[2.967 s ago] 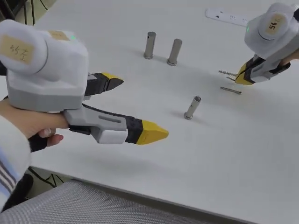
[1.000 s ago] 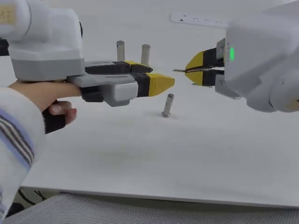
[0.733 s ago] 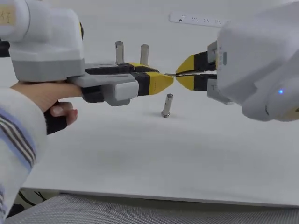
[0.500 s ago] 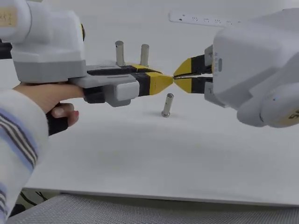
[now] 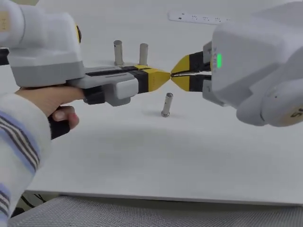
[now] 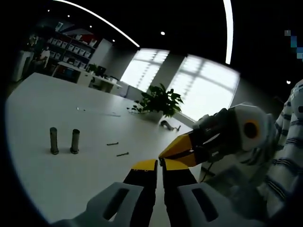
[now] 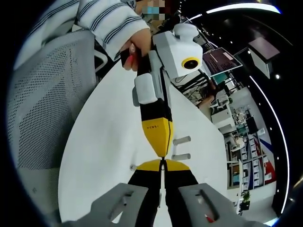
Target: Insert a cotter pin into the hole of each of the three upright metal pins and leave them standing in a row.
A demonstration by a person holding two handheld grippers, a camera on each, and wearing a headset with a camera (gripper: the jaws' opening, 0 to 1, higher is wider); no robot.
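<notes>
The right gripper (image 5: pixel 175 75) is held level above the table (image 5: pixel 142 156). Its yellow jaws are pressed shut on a thin cotter pin (image 5: pixel 188 74), which is seen as a dark line between them. The left gripper (image 5: pixel 165 76) is pointed straight at it from the other side, so that the two sets of yellow tips are brought nose to nose. The left jaws are drawn together with only a narrow slit between them. Whether the free end of the cotter pin is caught in that slit cannot be told. The left gripper is grasped by a hand (image 5: pixel 47 101) in a striped sleeve.

One metal pin (image 5: pixel 118 52) and a second metal pin (image 5: pixel 143 53) are stood upright side by side on the far part of the table. A third metal pin (image 5: pixel 166 104) is stood nearer, well apart from that pair, and is seen just below the meeting tips in the head view.

In the left gripper view, two loose cotter pins (image 6: pixel 112 144) (image 6: pixel 122 154) are seen lying flat on the table near the upright pair. A power strip (image 5: pixel 199 19) is laid along the far edge.
</notes>
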